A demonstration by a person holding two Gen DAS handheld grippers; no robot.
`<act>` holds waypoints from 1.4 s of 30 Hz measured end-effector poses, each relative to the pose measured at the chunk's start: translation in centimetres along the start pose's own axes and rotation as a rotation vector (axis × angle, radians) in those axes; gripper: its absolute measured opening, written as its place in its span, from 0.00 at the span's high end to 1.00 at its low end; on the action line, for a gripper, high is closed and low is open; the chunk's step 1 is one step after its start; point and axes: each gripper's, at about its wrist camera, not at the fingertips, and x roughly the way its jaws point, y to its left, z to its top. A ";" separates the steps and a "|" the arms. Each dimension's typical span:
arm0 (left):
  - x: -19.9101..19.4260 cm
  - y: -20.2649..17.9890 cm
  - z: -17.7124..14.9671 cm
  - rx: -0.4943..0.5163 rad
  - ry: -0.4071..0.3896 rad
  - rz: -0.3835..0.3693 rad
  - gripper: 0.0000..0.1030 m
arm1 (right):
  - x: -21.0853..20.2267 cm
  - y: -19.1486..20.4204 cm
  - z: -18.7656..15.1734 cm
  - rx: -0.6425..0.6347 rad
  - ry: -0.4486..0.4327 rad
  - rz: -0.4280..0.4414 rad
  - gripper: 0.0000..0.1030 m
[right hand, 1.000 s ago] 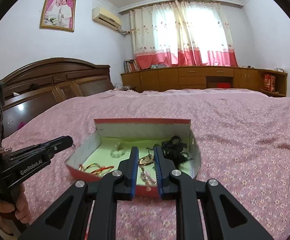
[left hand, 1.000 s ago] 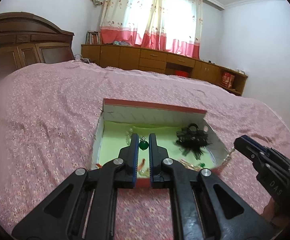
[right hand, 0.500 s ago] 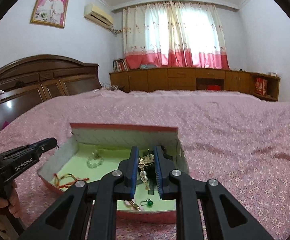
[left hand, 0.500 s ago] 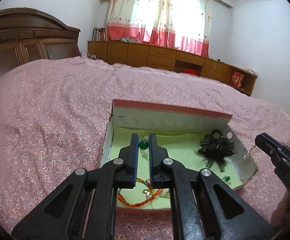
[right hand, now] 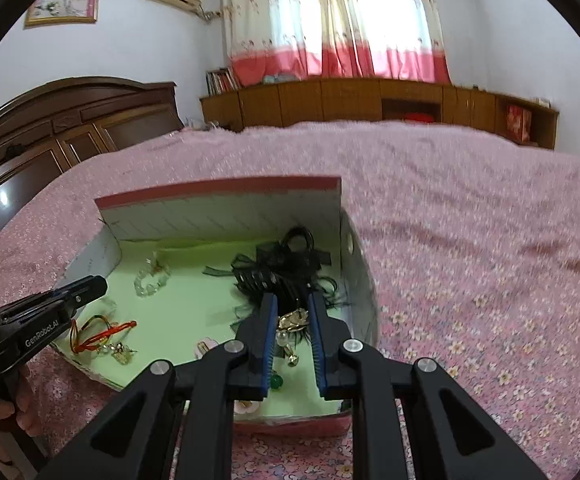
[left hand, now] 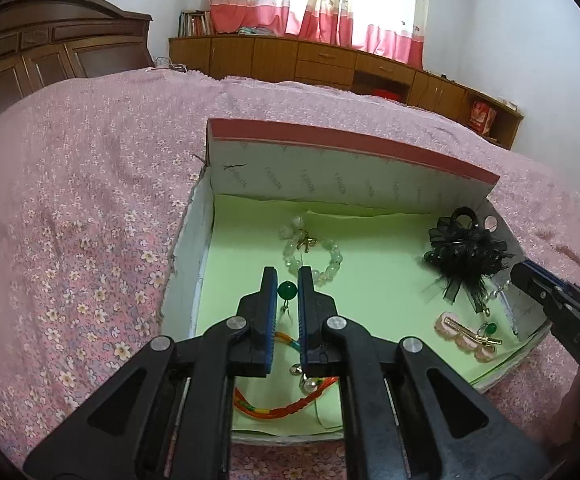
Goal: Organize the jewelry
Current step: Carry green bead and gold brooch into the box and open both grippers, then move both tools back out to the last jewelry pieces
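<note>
A pink box (left hand: 349, 148) with a green lining lies on the bed. My left gripper (left hand: 288, 278) is shut on a green bead earring (left hand: 287, 291) above the box's left half. My right gripper (right hand: 293, 304) hangs over the box's right side (right hand: 353, 276); its jaws have parted and a gold and pearl earring (right hand: 292, 321) sits between them. In the box lie a pale bead bracelet (left hand: 313, 248), a black bow clip (left hand: 463, 258), a pink hair clip (left hand: 467, 334), a red and orange cord (left hand: 290, 406) and another green earring (left hand: 489, 328).
The pink flowered bedspread (left hand: 90, 208) surrounds the box. A dark wooden headboard (right hand: 70, 120) stands at the left. Low wooden cabinets (right hand: 369, 100) and curtains (right hand: 329, 20) line the far wall.
Both grippers moved forward and down over the box. The right gripper's jaws widened around the gold and pearl earring. The left gripper still holds the green bead earring.
</note>
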 end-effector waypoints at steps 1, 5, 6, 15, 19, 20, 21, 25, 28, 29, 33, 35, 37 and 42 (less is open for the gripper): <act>0.0 -0.1 0.0 0.002 0.002 -0.001 0.99 | 0.2 -0.2 0.0 0.008 0.012 0.001 0.82; 0.2 -0.4 0.1 0.007 0.031 -0.010 0.96 | 0.3 -0.5 0.0 0.026 0.028 0.002 0.81; 0.2 -0.4 0.0 0.005 0.036 -0.011 0.95 | 0.3 -0.5 0.0 0.026 0.028 0.003 0.79; -1.7 -0.2 0.0 -0.011 0.044 -0.032 0.82 | -1.6 -0.7 0.8 0.044 0.016 0.059 0.59; -3.2 0.0 -0.1 -0.044 0.057 -0.067 0.82 | -3.4 -0.5 1.2 0.048 -0.007 0.080 0.58; -3.8 -0.2 -0.2 -0.046 0.057 -0.075 0.82 | -3.9 -0.4 1.3 0.050 -0.014 0.086 0.58; -4.2 -0.2 -0.3 -0.047 0.058 -0.081 0.82 | -4.4 -0.4 1.3 0.051 -0.021 0.090 0.57; -5.9 -0.7 -0.5 -0.037 0.069 -0.104 0.82 | -6.5 -0.4 1.4 0.049 -0.044 0.093 0.56; -7.2 -0.9 -0.7 -0.025 0.077 -0.133 0.82 | -8.0 -0.6 1.2 0.052 -0.053 0.088 0.56; -7.6 -1.1 -0.8 -0.022 0.080 -0.143 0.82 | -8.5 -0.7 1.1 0.054 -0.055 0.085 0.56; -8.7 -1.5 -1.6 -0.015 0.107 -0.168 0.81 | -10.0 -1.0 0.5 0.065 -0.047 0.078 0.56; -9.0 -1.8 -2.2 -0.002 0.125 -0.173 0.81 | -10.5 -1.2 0.0 0.069 -0.037 0.070 0.55; -9.4 -2.2 -2.9 0.017 0.136 -0.169 0.81 | -10.9 -1.3 -0.6 0.068 -0.026 0.065 0.55; -9.5 -3.2 -4.6 0.054 0.171 -0.192 0.81 | -11.8 -1.3 -2.5 0.059 -0.004 0.045 0.55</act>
